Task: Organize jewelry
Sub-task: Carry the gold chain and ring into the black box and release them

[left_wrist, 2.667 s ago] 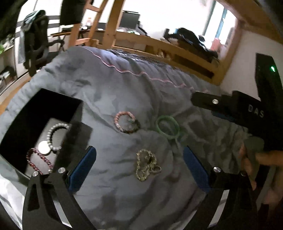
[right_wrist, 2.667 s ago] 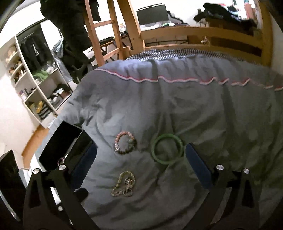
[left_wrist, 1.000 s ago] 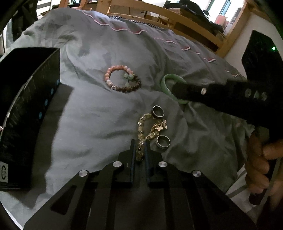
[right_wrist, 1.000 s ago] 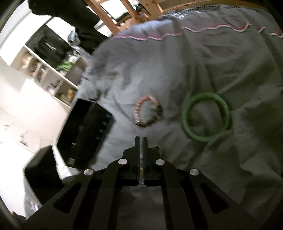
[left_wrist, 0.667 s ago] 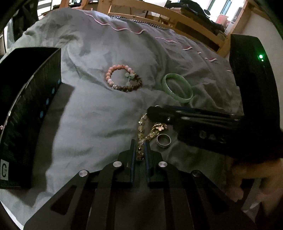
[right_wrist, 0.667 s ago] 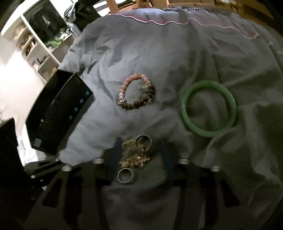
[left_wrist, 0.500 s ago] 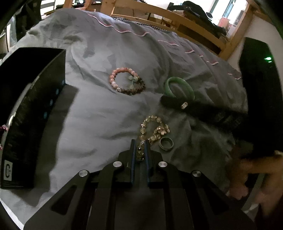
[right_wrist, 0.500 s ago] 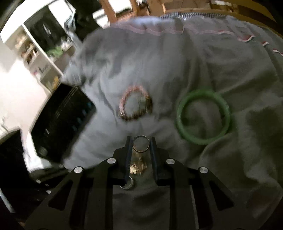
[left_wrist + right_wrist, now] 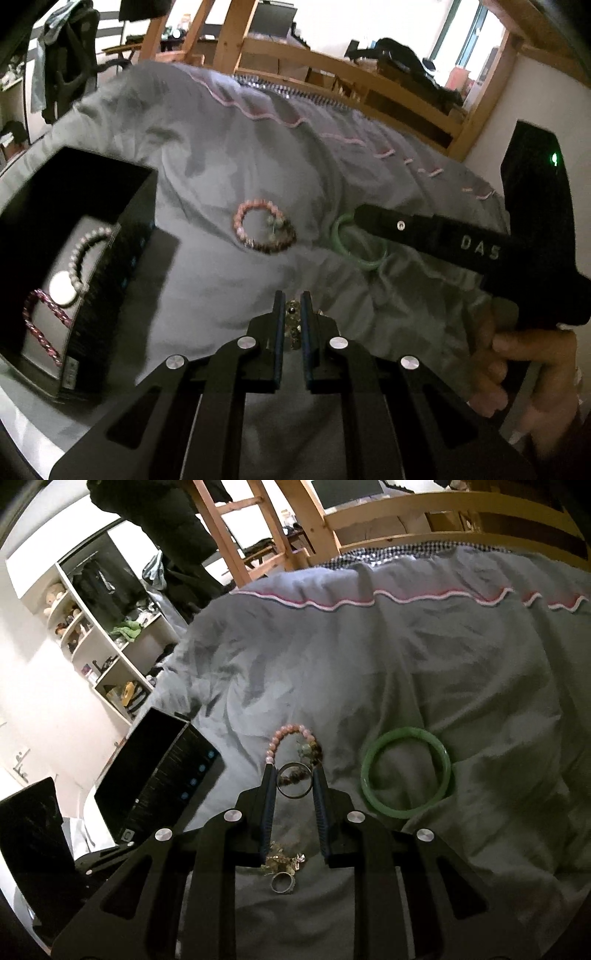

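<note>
Since 0.5 s ago both claws are lifting off the bed: the gold bead bracelet (image 9: pixel 292 314) is now coming up with the left claw (image 9: pixel 291 310), and the metal ring (image 9: pixel 294 780) is rising with the right claw (image 9: pixel 294 781).

Left wrist view: left claw is pinching the gold bead bracelet between nearly closed fingers, narrow gap only. The black jewelry box (image 9: pixel 92 229) is sitting to the left on the grey duvet (image 9: pixel 221 155), holding a white bead bracelet (image 9: pixel 86 247) and a pink bracelet (image 9: pixel 40 321). The pink-and-brown bead bracelet (image 9: pixel 264 230) is lying ahead on the duvet. The right-hand tool is crossing over the green bangle (image 9: pixel 354 247), partly hiding it.

Right wrist view: right claw is gripping the metal ring upright between its pads (image 9: pixel 271 786), fingers narrow. Green bangle is lying flat to the right, apart from the claw. A second ring (image 9: pixel 282 882) and part of the gold bracelet are showing below, between the claw arms.
</note>
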`<action>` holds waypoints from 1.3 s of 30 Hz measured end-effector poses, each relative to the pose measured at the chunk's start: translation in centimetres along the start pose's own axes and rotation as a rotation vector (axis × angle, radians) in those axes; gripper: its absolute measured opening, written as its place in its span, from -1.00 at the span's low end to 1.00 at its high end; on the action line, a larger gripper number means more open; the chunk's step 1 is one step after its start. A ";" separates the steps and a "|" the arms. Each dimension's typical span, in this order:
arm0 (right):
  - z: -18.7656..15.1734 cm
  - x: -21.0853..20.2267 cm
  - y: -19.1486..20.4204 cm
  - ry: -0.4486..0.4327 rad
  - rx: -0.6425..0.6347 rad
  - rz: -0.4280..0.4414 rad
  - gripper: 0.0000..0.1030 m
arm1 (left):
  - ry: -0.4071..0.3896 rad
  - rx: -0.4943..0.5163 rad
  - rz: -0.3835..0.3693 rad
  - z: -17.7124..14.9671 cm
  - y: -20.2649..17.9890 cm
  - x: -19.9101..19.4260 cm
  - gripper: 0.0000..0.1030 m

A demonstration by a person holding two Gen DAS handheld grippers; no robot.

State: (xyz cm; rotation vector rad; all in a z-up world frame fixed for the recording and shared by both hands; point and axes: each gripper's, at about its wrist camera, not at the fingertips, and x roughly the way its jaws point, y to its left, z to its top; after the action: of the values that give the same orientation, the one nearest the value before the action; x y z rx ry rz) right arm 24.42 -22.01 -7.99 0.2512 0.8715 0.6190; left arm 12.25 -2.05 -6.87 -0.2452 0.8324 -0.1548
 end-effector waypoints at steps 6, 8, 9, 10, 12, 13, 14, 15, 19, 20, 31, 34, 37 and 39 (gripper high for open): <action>0.4 -0.9 0.9 -0.030 -0.028 0.002 -0.60 | -0.063 -0.003 0.015 1.0 -0.1 -1.8 -0.85; 0.4 -1.1 1.3 -0.036 -0.040 0.001 -0.60 | -0.077 -0.008 0.015 1.3 0.0 -2.3 -0.85; 0.3 -1.2 1.6 -0.039 -0.047 0.003 -0.60 | -0.082 -0.008 0.017 1.4 0.0 -2.5 -0.85; 0.4 -1.3 1.8 -0.042 -0.052 0.004 -0.60 | -0.086 -0.010 0.018 1.6 0.0 -2.7 -0.85; 0.4 -1.7 2.3 -0.051 -0.071 -0.001 -0.60 | -0.096 -0.016 0.019 1.9 0.1 -3.1 -0.85; 0.4 -1.8 2.6 -0.058 -0.081 -0.007 -0.60 | -0.101 -0.019 0.030 2.1 0.2 -3.4 -0.85; 0.5 -1.9 2.9 -0.063 -0.093 -0.012 -0.60 | -0.107 -0.020 0.036 2.2 0.2 -3.6 -0.85; 0.5 -2.0 3.2 -0.063 -0.103 -0.014 -0.60 | -0.115 -0.024 0.042 2.4 0.3 -3.9 -0.85; 0.6 -2.5 4.8 -0.082 -0.155 -0.032 -0.60 | -0.150 -0.048 0.068 2.7 0.7 -4.9 -0.85; 0.6 -2.7 5.2 -0.087 -0.166 -0.033 -0.60 | -0.161 -0.051 0.076 2.8 0.8 -5.2 -0.85; -0.2 -2.5 9.6 -0.087 -0.260 0.009 -0.60 | -0.272 -0.132 0.170 3.8 2.8 -8.1 -0.85; -0.2 -2.4 10.9 -0.087 -0.282 0.017 -0.60 | -0.299 -0.154 0.198 3.8 3.4 -8.8 -0.85; -0.2 -2.0 11.8 -0.079 -0.294 0.018 -0.60 | -0.313 -0.175 0.213 3.9 4.1 -9.3 -0.85; -0.2 -1.7 12.3 -0.073 -0.297 0.019 -0.60 | -0.312 -0.187 0.217 4.1 4.6 -9.4 -0.85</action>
State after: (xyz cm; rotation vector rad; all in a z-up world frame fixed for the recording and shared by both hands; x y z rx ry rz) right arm 18.44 -13.21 -1.55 0.0138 0.6968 0.7431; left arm 9.25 5.17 1.18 -0.3429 0.5580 0.1629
